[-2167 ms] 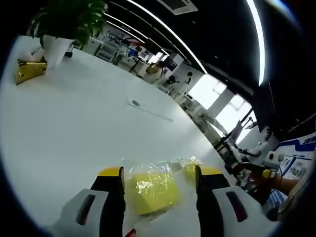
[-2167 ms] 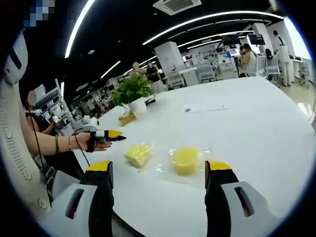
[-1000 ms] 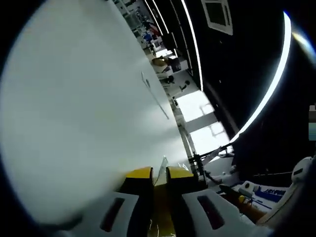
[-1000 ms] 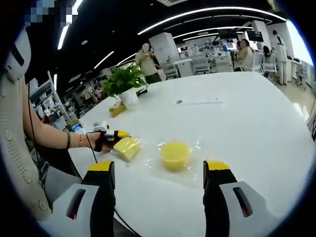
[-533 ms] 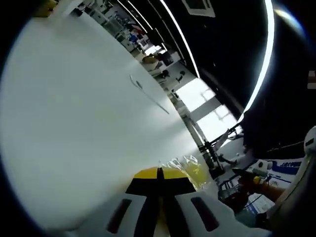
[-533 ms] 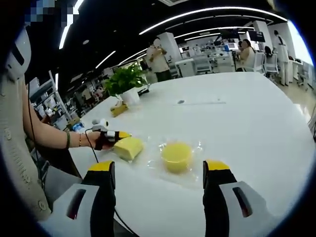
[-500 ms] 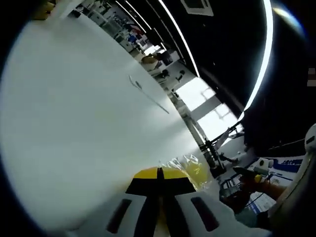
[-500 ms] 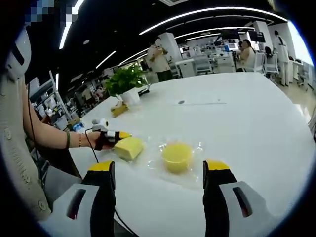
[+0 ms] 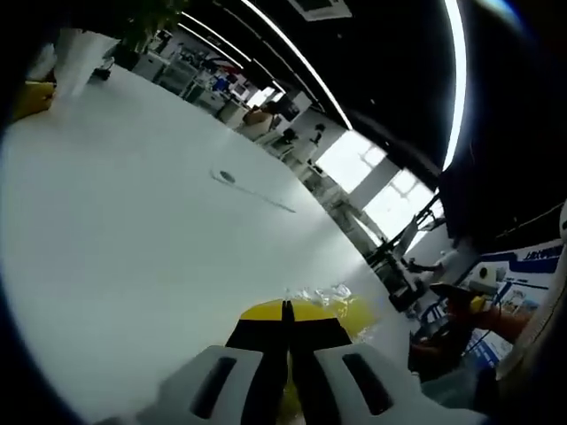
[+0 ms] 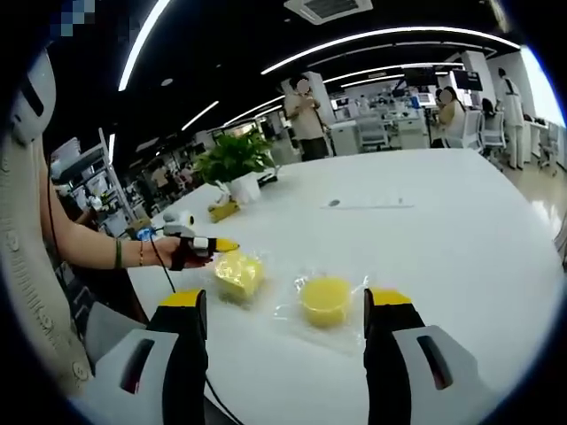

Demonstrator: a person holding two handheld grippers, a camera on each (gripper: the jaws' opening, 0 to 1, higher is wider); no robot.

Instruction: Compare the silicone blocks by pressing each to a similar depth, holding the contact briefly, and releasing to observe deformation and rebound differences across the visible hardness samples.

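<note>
Bench (image 10: 461, 221): white, broad, carrying all items.
Potted plant (image 10: 235, 164): stood at the far side, well apart from the samples.
Right tongs (image 10: 288, 305): released, jaws wide, hovering before the round block.
Left tongs (image 9: 285, 312): clenched, jaws tip to tip, beside the square block.
Round silicone block (image 10: 325, 299): yellow, on clear film, mid-bench.
Square silicone block (image 10: 237, 273): yellow, film-wrapped, left of the round one.

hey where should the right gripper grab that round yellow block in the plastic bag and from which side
Grip the round block across its curved sides, coming in level from the right gripper's own side, where it already sits between the open jaws. It stands upright on the table; the loose bag may slip, so close on the block.
</note>
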